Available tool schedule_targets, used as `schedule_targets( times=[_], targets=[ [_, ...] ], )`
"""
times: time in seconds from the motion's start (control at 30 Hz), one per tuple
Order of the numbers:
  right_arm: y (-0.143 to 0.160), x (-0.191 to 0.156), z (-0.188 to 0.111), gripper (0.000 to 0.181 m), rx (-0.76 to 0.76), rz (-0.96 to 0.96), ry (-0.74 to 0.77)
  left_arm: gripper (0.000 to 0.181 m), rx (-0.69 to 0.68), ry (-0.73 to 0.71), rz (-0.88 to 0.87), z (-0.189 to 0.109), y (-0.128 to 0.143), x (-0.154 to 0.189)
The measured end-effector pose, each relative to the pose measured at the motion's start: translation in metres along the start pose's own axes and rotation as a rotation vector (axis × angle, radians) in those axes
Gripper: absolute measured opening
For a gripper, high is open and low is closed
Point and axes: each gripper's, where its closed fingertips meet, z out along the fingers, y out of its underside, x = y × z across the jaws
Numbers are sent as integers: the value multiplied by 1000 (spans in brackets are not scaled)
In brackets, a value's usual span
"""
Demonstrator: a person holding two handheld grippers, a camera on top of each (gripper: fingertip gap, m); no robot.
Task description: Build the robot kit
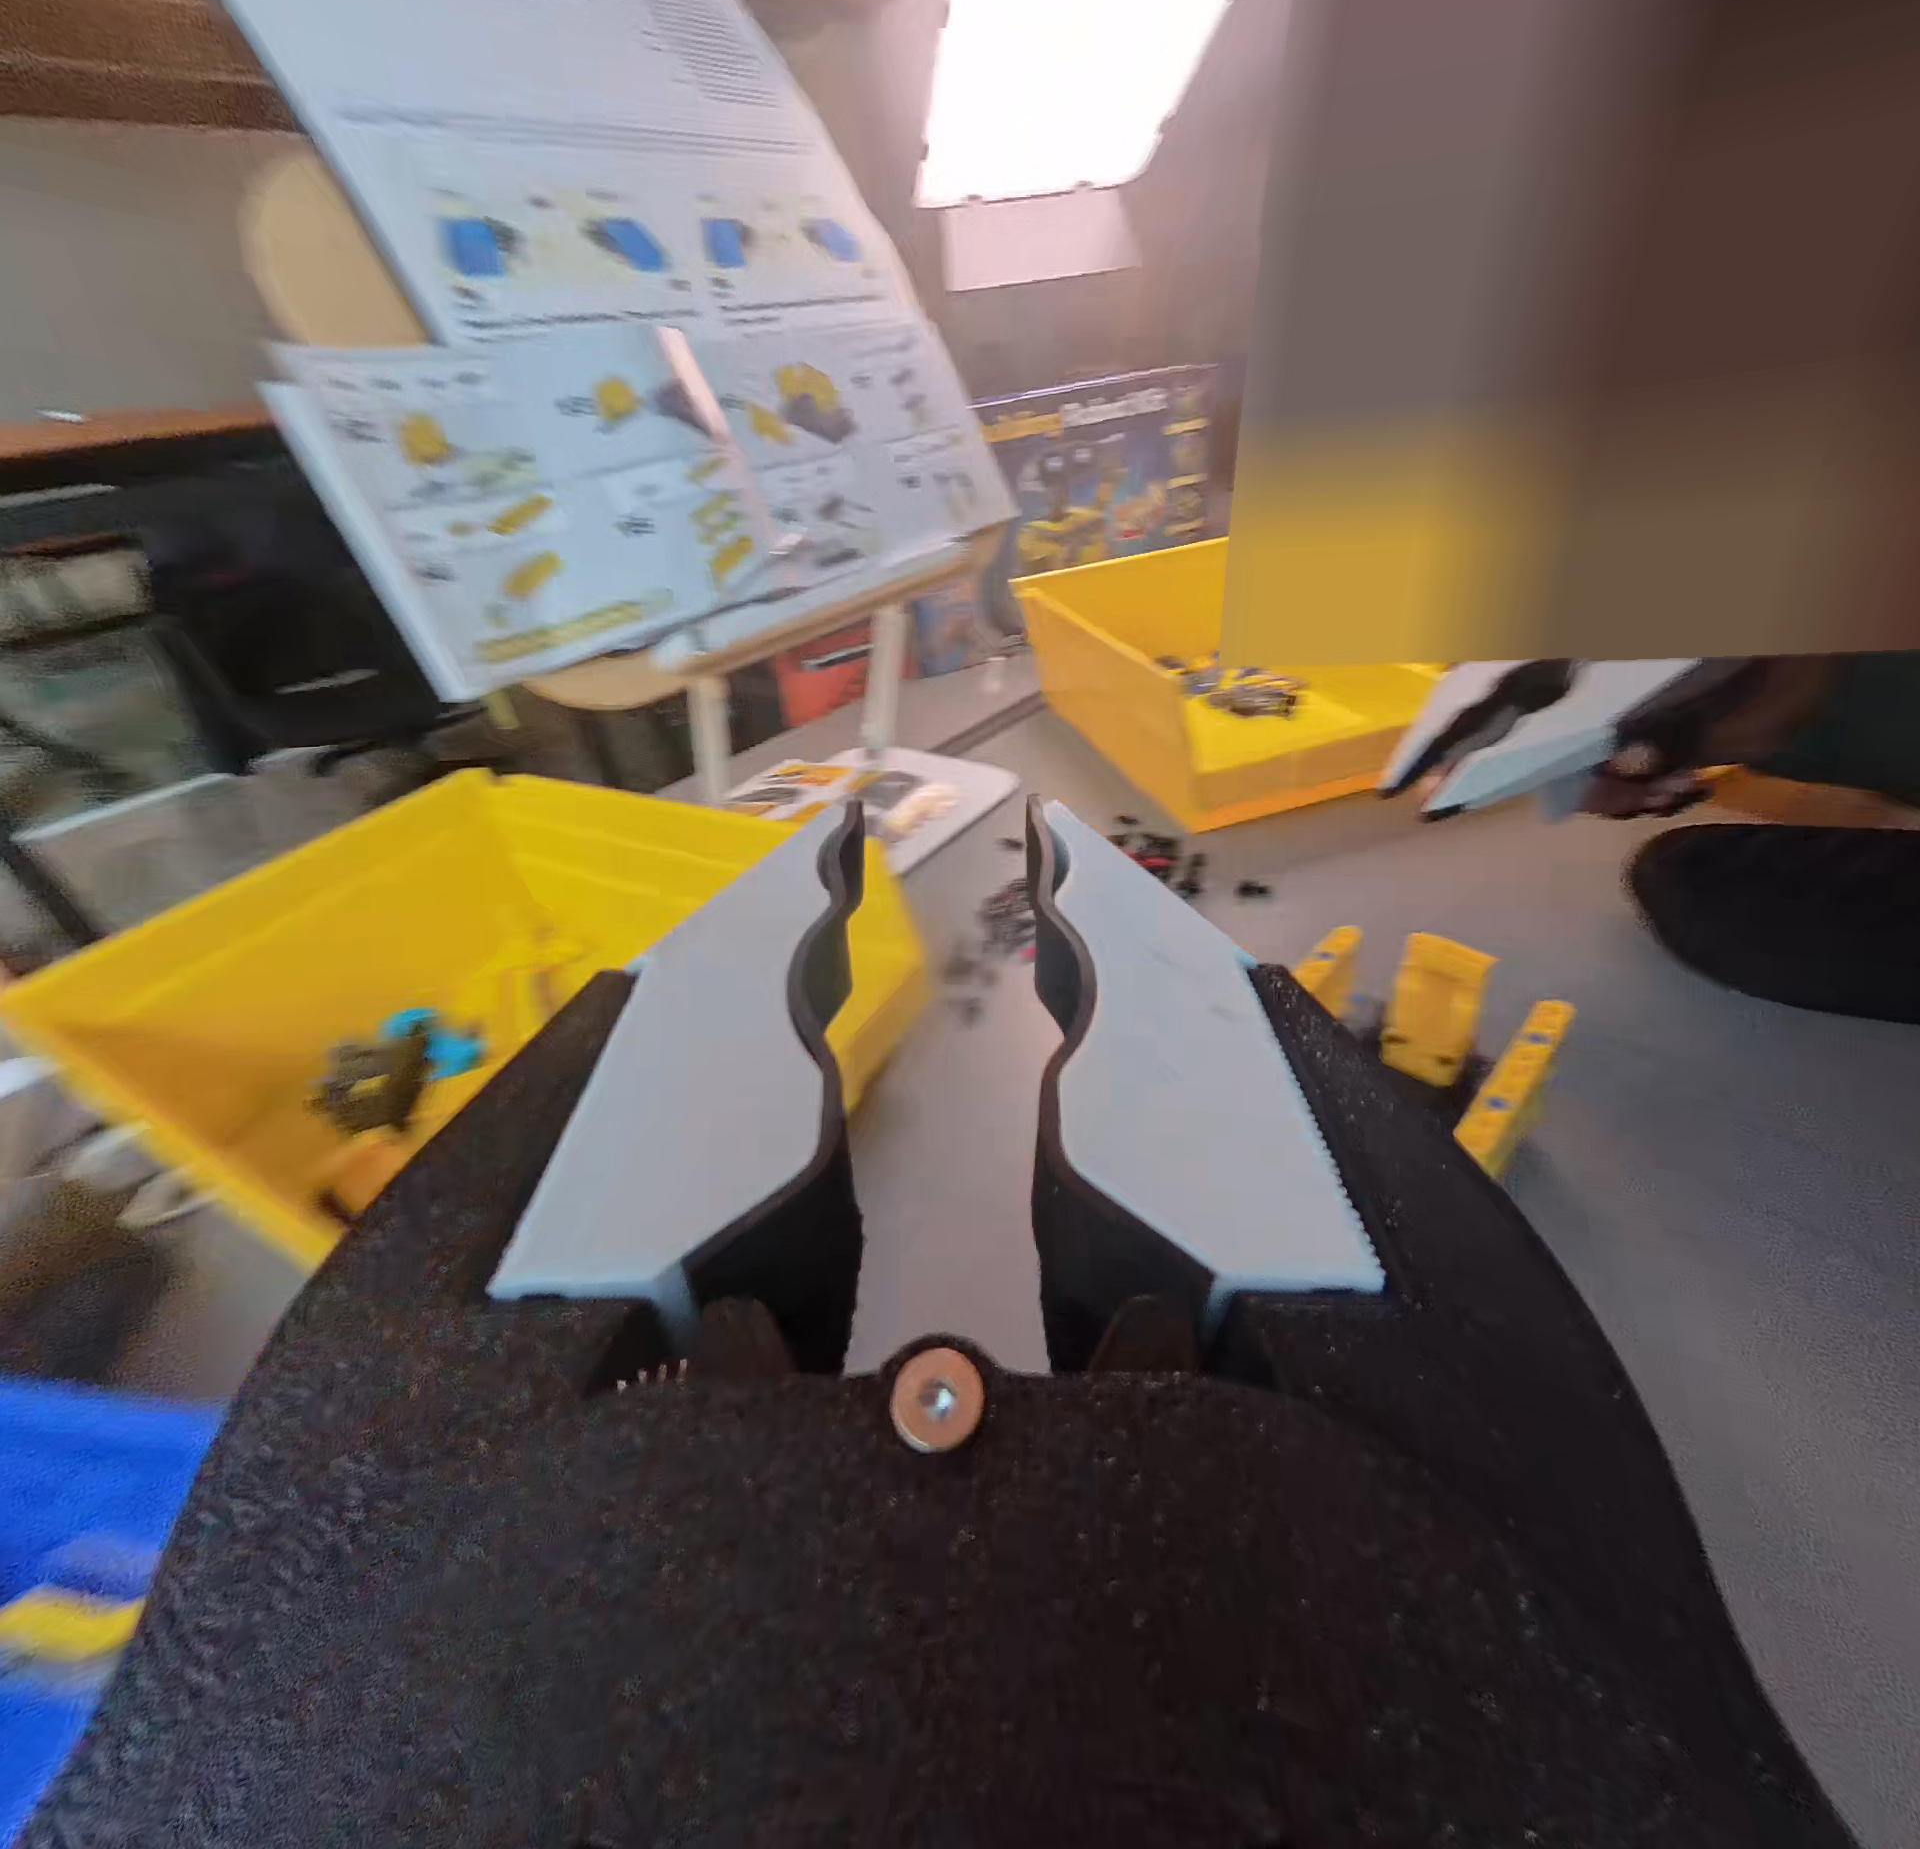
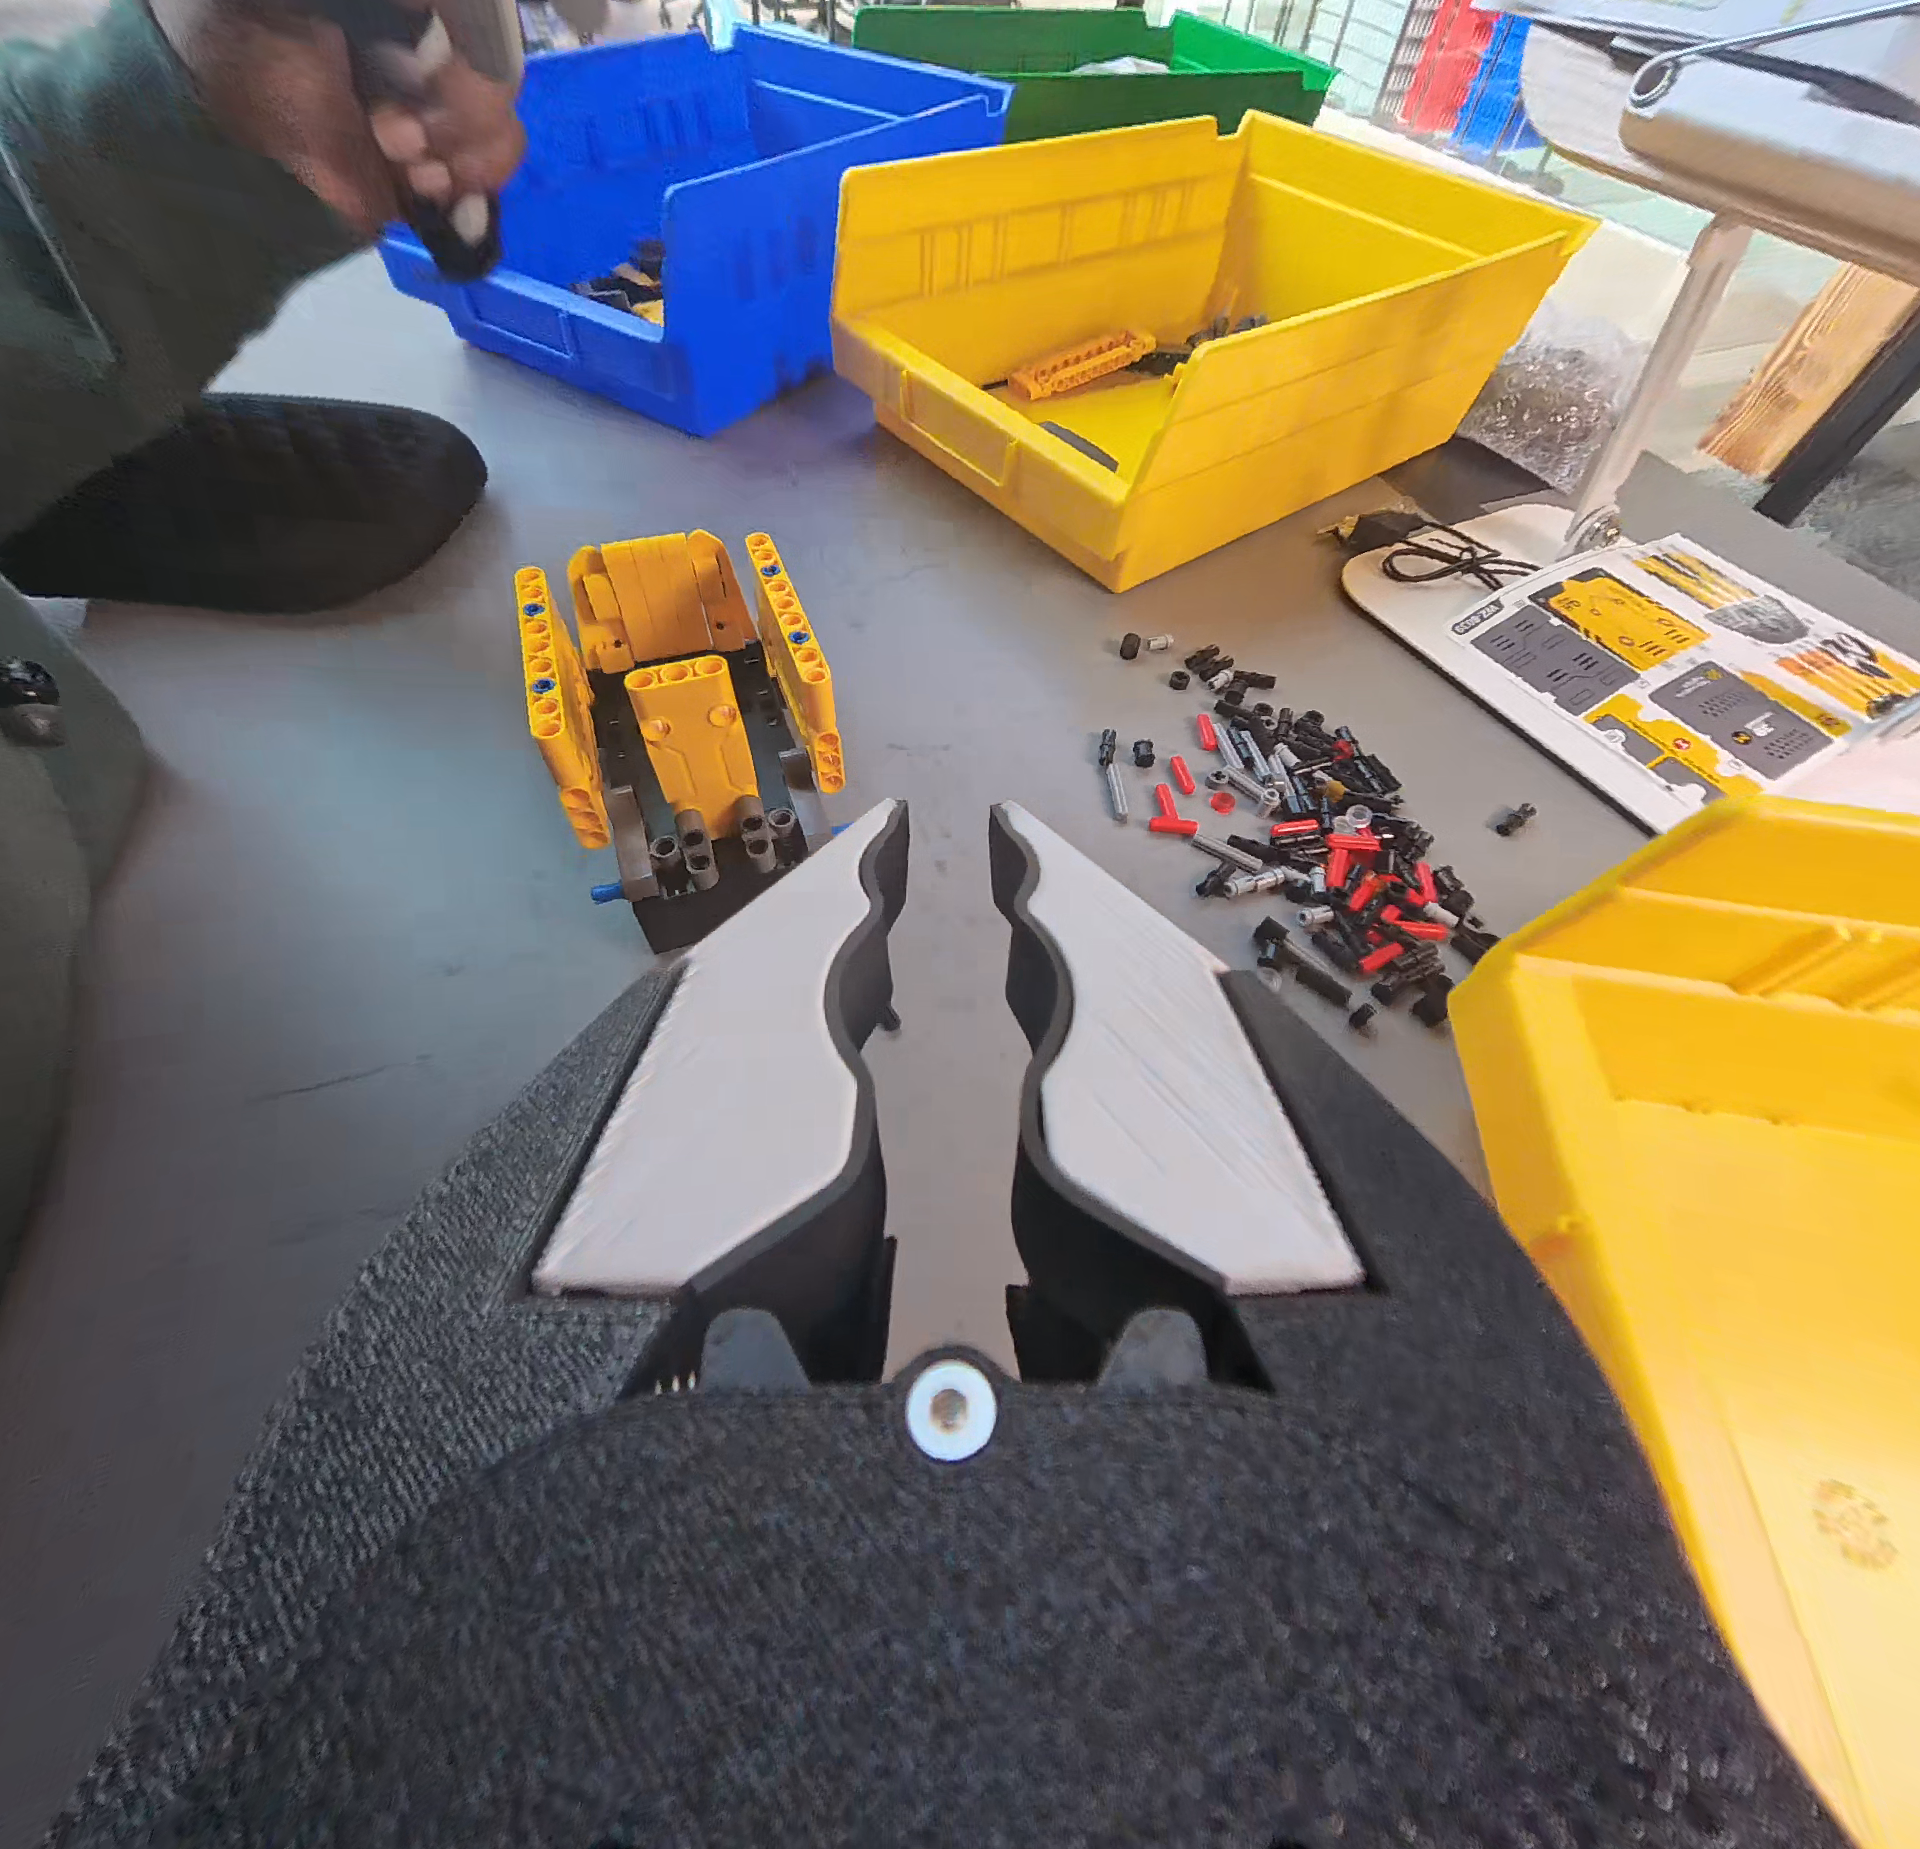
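My right gripper hangs just above the grey table with its jaws narrowly parted and nothing between them. Just ahead and to the left of its tips sits the yellow and black brick assembly, its dark base almost touching the left finger. Ahead and to the right lies a loose scatter of small black, grey and red pins. Further ahead stands a yellow bin with an orange beam and a few dark parts inside, and left of that a blue bin. A second yellow bin crowds in close on the right side of the gripper body, and an instruction sheet lies beyond the pins.

My left gripper is also empty, jaws a moderate gap apart, raised over the table. A yellow bin lies beside its left finger, with some dark and light-blue pieces at the bottom. Dark pins are just ahead of the tips, and the yellow assembly peeks out past the right finger. An instruction board on a stand rises ahead and to the left. This view is blurred.

I judge the assembly light, rigid plastic, but pressed together, so a sideways squeeze on the thin yellow side beams could pop them off. The solid black base looks like the safer place to grip. The pins are tiny and smooth, likely to roll.
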Motion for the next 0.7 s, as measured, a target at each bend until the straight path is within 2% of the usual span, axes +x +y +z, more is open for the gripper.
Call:
schedule_targets(
  times=[0.07, 0.13, 0.23, 0.3, 0.37, 0.43, 0.5, 0.7],
  targets=[
    [4, 1, -7, 14, 5, 10, 13, 19, -156, -175, 71, -42, 3, -62],
    [8, 2, -14, 13, 13, 30, 20, 15, -453, -244, 65, -84, 34, -112],
    [12, 6, -17, 11, 35, 58, 33, 9, -913, -71, -49, -129, 104, -138],
    [9, 7, -14, 10, 58, 82, 33, 1, -1125, 57, -90, -145, 143, -143],
    [7, 5, -9, 10, 60, 82, 31, 0, -1278, 148, -79, -152, 170, -145],
    [6, 2, -6, 11, 42, 70, 35, 0, -1406, 203, -27, -158, 193, -150],
    [8, 3, -7, 11, 14, 67, 50, 0, -1469, 245, -9, -160, 209, -154],
    [11, 13, -15, 11, -46, 103, 98, 0, -1473, 214, 41, -157, 219, -186]
  ],
)
